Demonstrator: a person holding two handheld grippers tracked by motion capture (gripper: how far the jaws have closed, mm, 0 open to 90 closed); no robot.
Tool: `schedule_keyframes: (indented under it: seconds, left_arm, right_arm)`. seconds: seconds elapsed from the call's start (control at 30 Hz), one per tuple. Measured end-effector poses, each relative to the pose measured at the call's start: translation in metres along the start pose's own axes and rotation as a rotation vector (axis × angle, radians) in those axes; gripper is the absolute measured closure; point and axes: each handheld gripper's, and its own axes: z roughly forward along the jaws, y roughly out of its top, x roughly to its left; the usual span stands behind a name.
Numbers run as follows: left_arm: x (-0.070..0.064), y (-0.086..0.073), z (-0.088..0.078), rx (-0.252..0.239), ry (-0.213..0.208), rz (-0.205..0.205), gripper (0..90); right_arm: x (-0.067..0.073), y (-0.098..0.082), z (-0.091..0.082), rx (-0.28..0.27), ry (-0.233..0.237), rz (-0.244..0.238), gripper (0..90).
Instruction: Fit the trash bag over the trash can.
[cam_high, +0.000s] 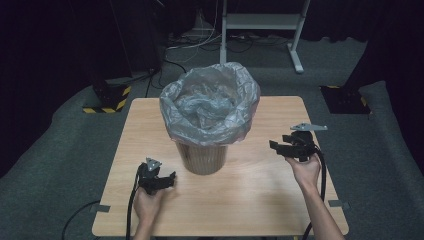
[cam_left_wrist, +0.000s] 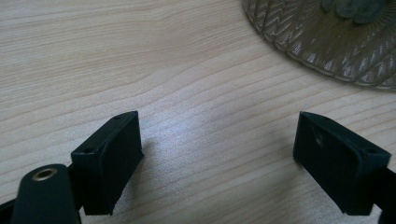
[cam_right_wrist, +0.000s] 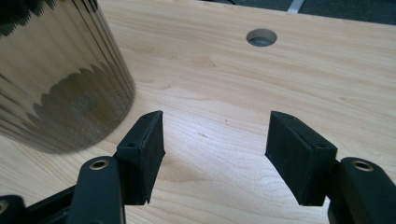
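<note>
High view: bin (cam_high: 202, 155) upright at mid-table (cam_high: 150, 120), long axis vertical, mouth up, grey bag (cam_high: 210, 102) folded over the rim. Left gripper (cam_high: 165, 181) and right gripper (cam_high: 280, 146) flanking it, both clear of it.

Left gripper view: jaws apart, nothing between; ribbed bin base (cam_left_wrist: 327, 42) ahead.

Right gripper view: jaws apart over bare wood, bin wall (cam_right_wrist: 56, 84) just beside the left jaw.

Probably light and stiff (glossy wall, likely slippery); bag soft, crinkly, best pinched at the overhanging fold.
</note>
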Motion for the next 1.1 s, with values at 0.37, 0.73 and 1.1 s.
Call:
schedule_keyframes:
  seconds: [0.37, 0.73, 1.1]
  left_arm:
    - [0.0, 0.0, 0.0, 0.0, 0.0, 0.0, 15.6]
    - [0.0, 0.0, 0.0, 0.0, 0.0, 0.0, 15.6]
    - [0.0, 0.0, 0.0, 0.0, 0.0, 0.0, 15.6]
  right_arm:
    - [0.001, -0.019, 0.019, 0.042, -0.028, -0.009, 36.9]
    - [0.001, -0.036, 0.044, 0.103, -0.063, -0.028, 36.8]
    - [-0.003, -0.052, 0.063, 0.123, -0.09, -0.011, 36.3]
